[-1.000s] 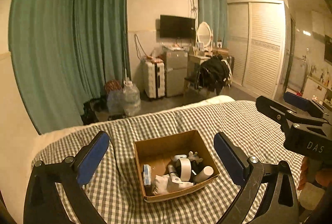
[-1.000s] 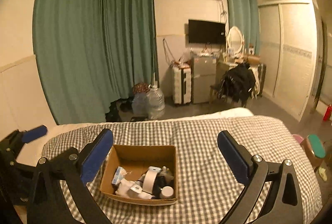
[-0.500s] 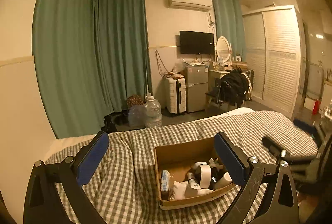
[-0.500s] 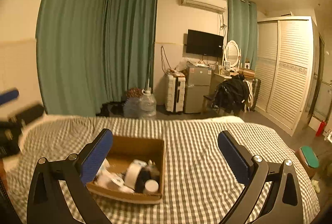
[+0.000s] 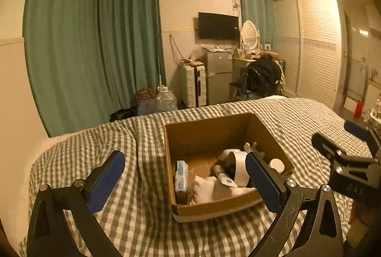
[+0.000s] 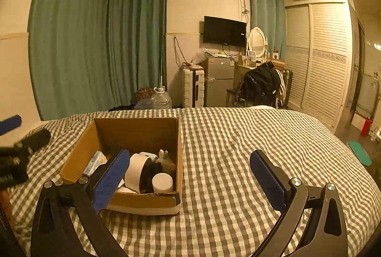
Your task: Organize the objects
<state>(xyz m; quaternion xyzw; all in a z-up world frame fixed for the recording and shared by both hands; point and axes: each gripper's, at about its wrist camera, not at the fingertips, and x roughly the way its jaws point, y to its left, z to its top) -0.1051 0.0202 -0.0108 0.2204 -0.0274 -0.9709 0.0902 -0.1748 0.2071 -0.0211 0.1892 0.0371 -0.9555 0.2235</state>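
As you have swung both tools in over the bed during the last second, the box has gone from a small shape well ahead to a near one: it now lies just ahead of your left gripper, mostly between its spread fingers, with the right-hand finger crossing its near right corner. Seen from your right gripper, the box lies ahead and to the left, behind the left-hand finger, while plain checked bedding fills the gap between the fingers. Both grippers are released and hold nothing. This closing-in suggests that the approach is nearly done and that the first pick from the box comes next; no item has yet left it. The box is open-topped brown cardboard, with its far half bare and its near half crowded: a roll of white tape on edge, a white cap, a small blue-and-white carton against the left wall, and crumpled white cloth.
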